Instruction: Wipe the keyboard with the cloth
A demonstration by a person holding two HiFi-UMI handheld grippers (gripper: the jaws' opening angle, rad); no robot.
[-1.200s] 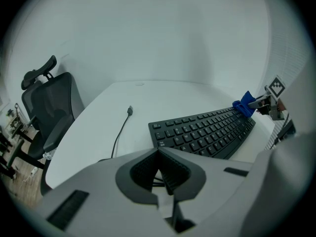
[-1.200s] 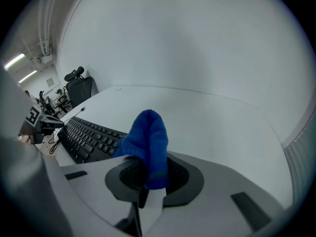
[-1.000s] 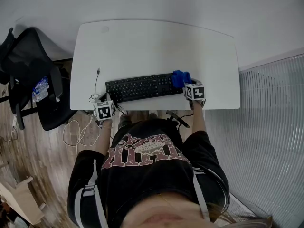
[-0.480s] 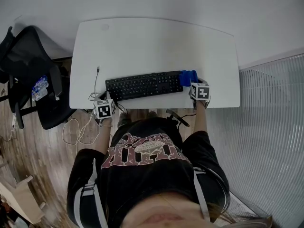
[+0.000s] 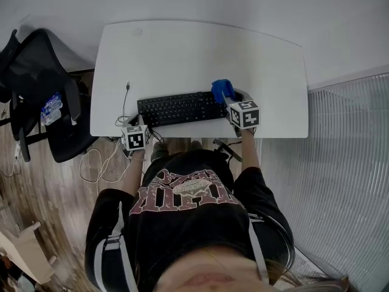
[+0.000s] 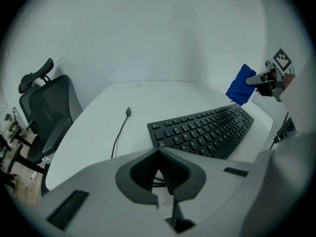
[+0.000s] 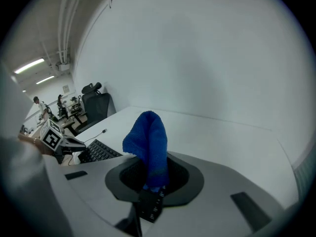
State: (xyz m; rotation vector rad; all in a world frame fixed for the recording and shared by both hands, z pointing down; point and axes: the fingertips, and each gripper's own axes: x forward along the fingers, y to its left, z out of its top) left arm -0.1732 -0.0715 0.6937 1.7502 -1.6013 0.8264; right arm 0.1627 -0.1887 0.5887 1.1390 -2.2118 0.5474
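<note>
- The right gripper (image 7: 152, 177) has its jaws pressed on the blue cloth (image 7: 147, 141). The cloth stands up out of the jaws in a folded bunch.
- From the head view, this right gripper (image 5: 230, 100) is over the right end of the black keyboard (image 5: 179, 109), with the cloth (image 5: 222, 90) at its tip.
- In the left gripper view the cloth (image 6: 241, 85) hangs in the air, a little above the far end of the keyboard (image 6: 202, 130) and not touching it.
- The left gripper (image 6: 159, 168) has its jaws brought together, and they hold nothing.
- The left gripper (image 5: 139, 130) is at the front edge of the white table (image 5: 194, 53), just beside the left front corner of the keyboard.
- The keyboard lies flat near the front edge of the table.
- A thin cable (image 6: 120, 135) lies on the table left of the keyboard, with its plug end loose.
- A black office chair (image 5: 37, 87) stands on the floor to the left of the table.
</note>
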